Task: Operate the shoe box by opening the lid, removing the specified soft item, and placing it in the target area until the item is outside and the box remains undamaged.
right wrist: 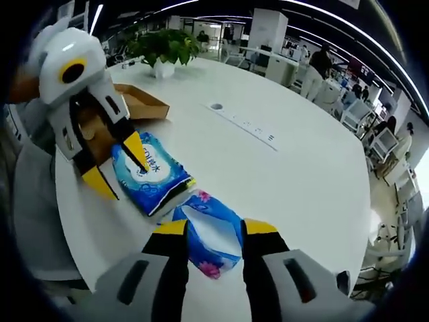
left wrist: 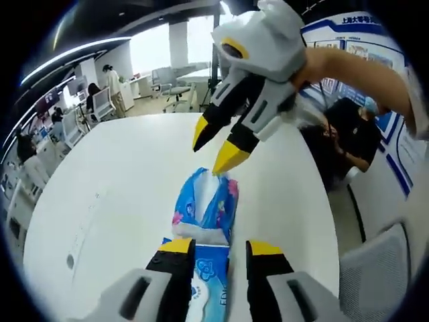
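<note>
A soft blue tissue pack [left wrist: 204, 204] with a crinkled plastic skin and pink flower print lies flat on the smooth white desk [left wrist: 100, 201], its white tissue showing at a torn-looking opening. Beside it in the right gripper view lies a second, glossier blue wipes pack [right wrist: 151, 176], rectangular and slightly puffed, touching the flowered pack [right wrist: 211, 238]. Behind them sits the brown cardboard shoe box [right wrist: 137, 102], low and open-topped; a potted green plant [right wrist: 161, 47] stands farther back on the desk [right wrist: 281, 174]. The left tool [left wrist: 221, 251] points along the desk with its yellow-tipped black jaws spread, straddling the near end of the packs without pinching them. In the same view the right tool [left wrist: 218, 144] angles downward from above, grey-white shell over yellow tips, jaws parted, one tip touching the far end of the flowered pack. A bare forearm [left wrist: 362, 74] extends behind it.
</note>
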